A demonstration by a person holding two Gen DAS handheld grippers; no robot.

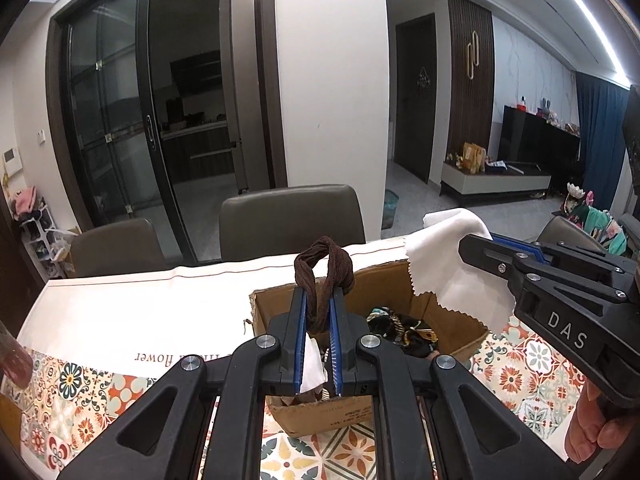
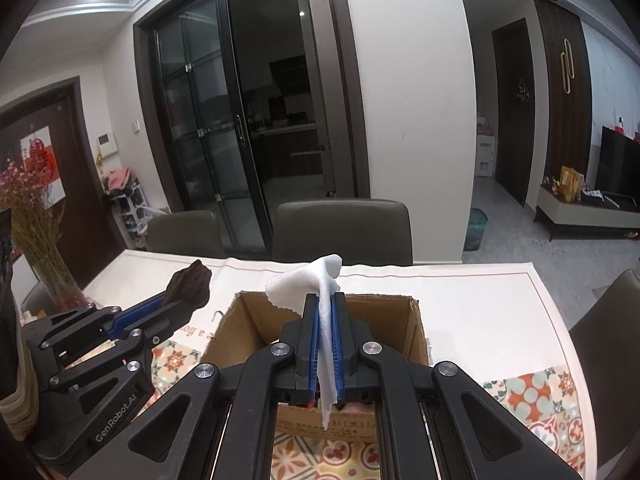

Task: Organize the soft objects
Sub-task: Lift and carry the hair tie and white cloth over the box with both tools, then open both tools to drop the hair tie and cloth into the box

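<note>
Left gripper (image 1: 319, 300) jaws clamp a brown hair band (image 1: 324, 268); right gripper (image 2: 325, 312) jaws clamp a white cloth (image 2: 320, 280). Only the left wrist view shows patterned scarves (image 1: 404, 330) inside the cardboard box (image 1: 460, 316), at centre right.

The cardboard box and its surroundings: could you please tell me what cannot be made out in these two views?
- Left wrist view: the left gripper, shut on the brown fabric loop, hides the near half of the cardboard box; patterned fabric shows, its kind unclear.
- Right wrist view: the right gripper and white cloth hide the box floor.
- Tablecloth lettering: partly covered.
</note>
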